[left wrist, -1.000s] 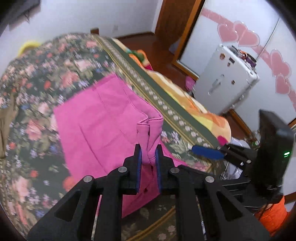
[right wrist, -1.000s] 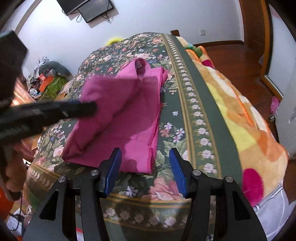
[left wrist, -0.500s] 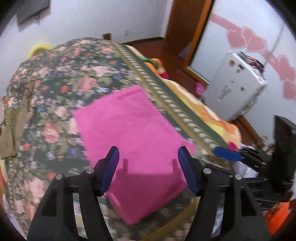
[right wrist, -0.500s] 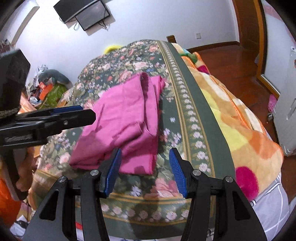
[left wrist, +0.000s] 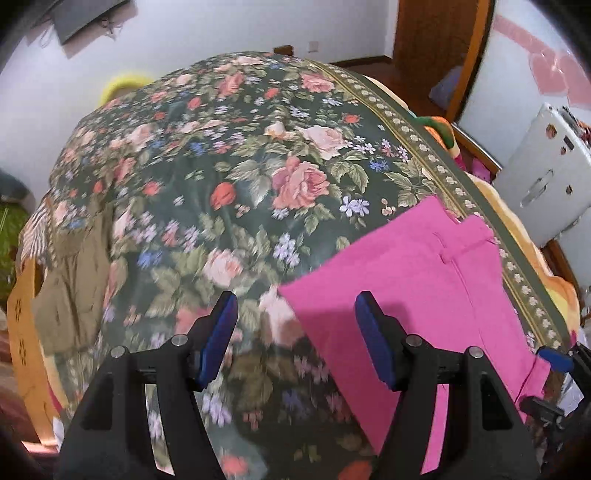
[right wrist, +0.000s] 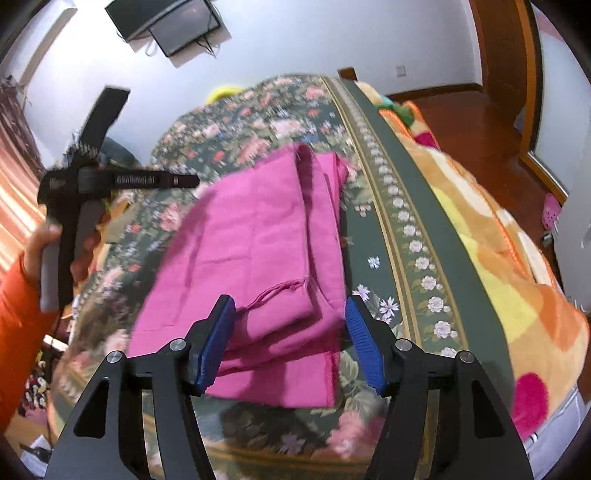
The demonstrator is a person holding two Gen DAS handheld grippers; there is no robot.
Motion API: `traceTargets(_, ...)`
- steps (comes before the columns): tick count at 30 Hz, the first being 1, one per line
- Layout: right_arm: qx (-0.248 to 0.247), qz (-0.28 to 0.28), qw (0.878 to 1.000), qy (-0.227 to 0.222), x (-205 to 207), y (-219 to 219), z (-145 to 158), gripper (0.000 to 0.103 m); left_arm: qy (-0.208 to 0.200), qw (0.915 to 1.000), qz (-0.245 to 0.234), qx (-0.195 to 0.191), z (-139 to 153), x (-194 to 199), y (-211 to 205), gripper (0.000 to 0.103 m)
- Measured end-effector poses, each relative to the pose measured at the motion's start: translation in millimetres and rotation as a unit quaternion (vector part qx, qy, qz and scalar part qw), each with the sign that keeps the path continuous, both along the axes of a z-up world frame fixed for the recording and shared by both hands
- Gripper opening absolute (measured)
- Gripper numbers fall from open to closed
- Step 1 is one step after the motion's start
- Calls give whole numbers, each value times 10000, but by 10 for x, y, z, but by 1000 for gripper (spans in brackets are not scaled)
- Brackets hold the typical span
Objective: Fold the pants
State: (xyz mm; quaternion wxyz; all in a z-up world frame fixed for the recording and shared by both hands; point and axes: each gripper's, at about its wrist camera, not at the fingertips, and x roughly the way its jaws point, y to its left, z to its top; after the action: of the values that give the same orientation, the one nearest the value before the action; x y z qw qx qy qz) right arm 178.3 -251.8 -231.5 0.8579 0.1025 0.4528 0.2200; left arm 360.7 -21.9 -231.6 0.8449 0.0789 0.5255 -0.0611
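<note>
The magenta pants (right wrist: pixel 258 254) lie folded in layers on the floral bedspread (right wrist: pixel 258 122), near the bed's front corner. They also show at the lower right of the left wrist view (left wrist: pixel 417 291). My right gripper (right wrist: pixel 290 341) is open and empty, low over the near edge of the fold, its jaws either side of it. My left gripper (left wrist: pixel 295 339) is open and empty, over the bedspread (left wrist: pixel 229 173) at the pants' left edge. It also shows in the right wrist view (right wrist: pixel 122 181), held up left of the pants.
An olive garment (left wrist: pixel 70 288) lies at the bed's left edge. An orange and yellow blanket (right wrist: pixel 498 258) hangs off the right side. A white appliance (left wrist: pixel 550 181) stands by the wall on the right. A screen (right wrist: pixel 170 22) hangs on the far wall.
My left gripper let go of the pants' fold, opened and swung left off them. The fold now lies flat. My right gripper stayed open and moved in over the near edge.
</note>
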Motion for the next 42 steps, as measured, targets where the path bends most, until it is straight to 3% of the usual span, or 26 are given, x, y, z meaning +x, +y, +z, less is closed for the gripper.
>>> traceTargets(6, 249, 29, 9996, 150, 70, -65, -176, 58, 59, 9990, -430, -97, -208, 252, -192, 77)
traceTargets(9, 179, 21, 9998, 121, 105, -68, -175, 58, 118, 9977, -532, 405, -424, 319, -263, 80)
traceTargets(11, 81, 34, 9999, 99, 137, -55, -165, 58, 91, 9979, -522, 374, -479, 313, -214, 83)
traceTargets(16, -66, -92, 9999, 75, 185, -45, -85, 58, 84, 9965, -280, 787, -560, 173, 56, 84)
traceTargets(23, 47, -230, 9997, -32, 29, -103, 64, 58, 274, 9961, 121, 834, -562, -130, 503, 83)
traceTargets(28, 72, -330, 9994, -38, -77, -151, 115, 59, 449, 9965, 264, 651, -476, -279, 624, 74)
traceTargets(33, 72, -326, 9994, -28, -135, -156, 150, 60, 363, 9941, 275, 980, -426, -610, 710, 74)
traceTargets(35, 57, -255, 9997, -24, -157, -121, 159, 61, 311, 9947, 375, 908, -392, -747, 786, 74)
traceTargets(38, 108, -112, 9999, 40, -147, -38, 143, 60, 343, 9966, 606, 447, -355, -975, 967, 74)
traceTargets(42, 131, 170, 9997, 112, -147, 153, 98, 60, 181, 9969, 711, 299, -271, -1173, 1042, 74)
